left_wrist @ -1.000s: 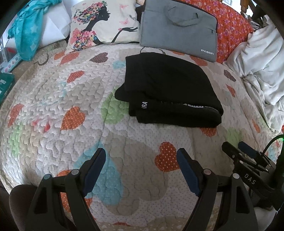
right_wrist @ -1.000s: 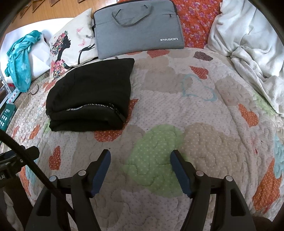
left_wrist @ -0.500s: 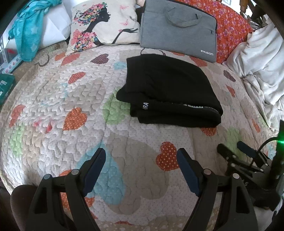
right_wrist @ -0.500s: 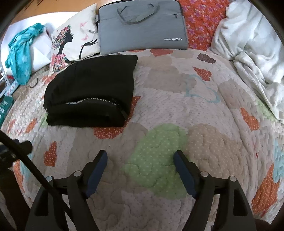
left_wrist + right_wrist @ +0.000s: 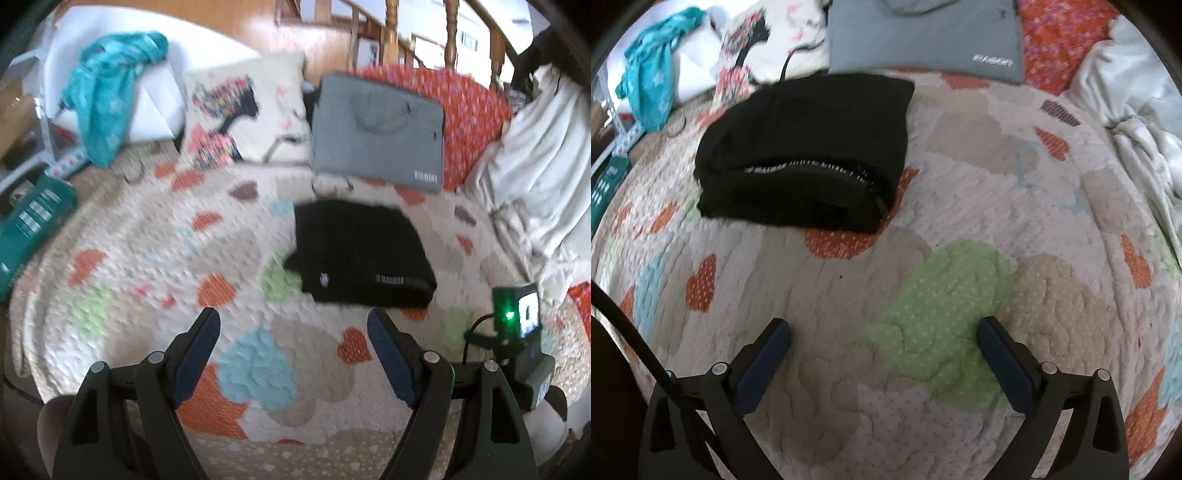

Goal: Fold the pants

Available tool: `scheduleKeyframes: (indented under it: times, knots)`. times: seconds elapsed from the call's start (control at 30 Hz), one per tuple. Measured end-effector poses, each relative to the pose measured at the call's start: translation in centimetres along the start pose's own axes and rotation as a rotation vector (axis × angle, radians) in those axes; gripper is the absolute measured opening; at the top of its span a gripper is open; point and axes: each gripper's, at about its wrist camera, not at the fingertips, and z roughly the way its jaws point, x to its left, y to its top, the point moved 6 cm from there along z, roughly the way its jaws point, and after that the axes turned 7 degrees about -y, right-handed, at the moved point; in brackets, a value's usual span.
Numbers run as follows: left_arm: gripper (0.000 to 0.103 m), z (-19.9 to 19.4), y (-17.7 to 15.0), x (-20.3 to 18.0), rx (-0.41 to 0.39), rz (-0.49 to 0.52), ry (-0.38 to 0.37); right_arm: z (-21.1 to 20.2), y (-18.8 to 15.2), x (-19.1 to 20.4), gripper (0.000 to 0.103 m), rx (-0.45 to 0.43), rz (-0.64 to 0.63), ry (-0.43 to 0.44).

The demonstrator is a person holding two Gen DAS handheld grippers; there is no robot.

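Black pants (image 5: pixel 360 254) lie folded into a compact rectangular bundle on the heart-print quilt (image 5: pixel 155 266) of the bed, waistband lettering facing the cameras along the near edge; nothing touches them. Left tongs (image 5: pixel 293 328) stand wide apart with nothing between the blue pads, hovering over the quilt above a blue heart patch, well short of the pants. Right tongs (image 5: pixel 882 334) are at their widest and the jaws are opening, nothing between them, only a green patch of quilt below; the pants sit up and to the left in the right wrist view, apart from the pads. Behind the pants a grey laptop bag (image 5: pixel 376 147) leans near the head of the bed, just beyond the bundle's far edge, with a printed cushion (image 5: pixel 243 114) to its left and an orange floral pillow (image 5: pixel 472 110) to its right. A teal cloth (image 5: pixel 110 92) drapes over something white at far left; a white blanket (image 5: pixel 535 177) is bunched at the right. Left view is motion-blurred.
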Motion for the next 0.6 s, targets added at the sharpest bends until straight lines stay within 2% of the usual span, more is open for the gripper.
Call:
scheduleKeyframes:
  times: [0.07, 0.1, 0.13, 0.2, 0.27, 0.4, 0.53, 0.6]
  knots:
    - [0.084, -1.9, 1.6, 0.6, -0.062, 0.015, 0.004, -0.2, 0.3, 0.1, 0.099, 0.104, -0.005, -0.009]
    - [0.095, -2.6, 2.4, 0.9, -0.089, 0.014, -0.008, -0.8, 0.6, 0.0, 0.093, 0.136, 0.008, -0.012]
    - [0.100, -3.4, 3.4, 1.3, -0.120, 0.003, -0.032, -1.7, 1.1, 0.0, 0.088, 0.138, 0.023, 0.005]
    - [0.103, -3.7, 5.0, 1.9, -0.144, -0.025, -0.077, -4.3, 2.3, -0.3, 0.088, 0.085, 0.052, 0.038]
    - [0.103, -2.6, 7.0, 2.4, -0.120, -0.035, -0.103, -6.0, 3.5, -1.1, 0.089, 0.035, 0.087, 0.047]
    - [0.103, 2.9, 9.9, 3.1, -0.009, -0.044, -0.150, -7.3, 7.1, -3.3, 0.089, 0.005, 0.219, 0.166]
    - [0.103, 10.9, 10.9, 3.4, 0.106, -0.106, -0.223, -4.6, 11.6, -4.7, 0.089, 0.001, 0.314, 0.260]
    - [0.103, 15.2, 11.0, 3.5, 0.161, -0.133, -0.253, -2.0, 13.9, -5.2, 0.089, 0.012, 0.325, 0.265]
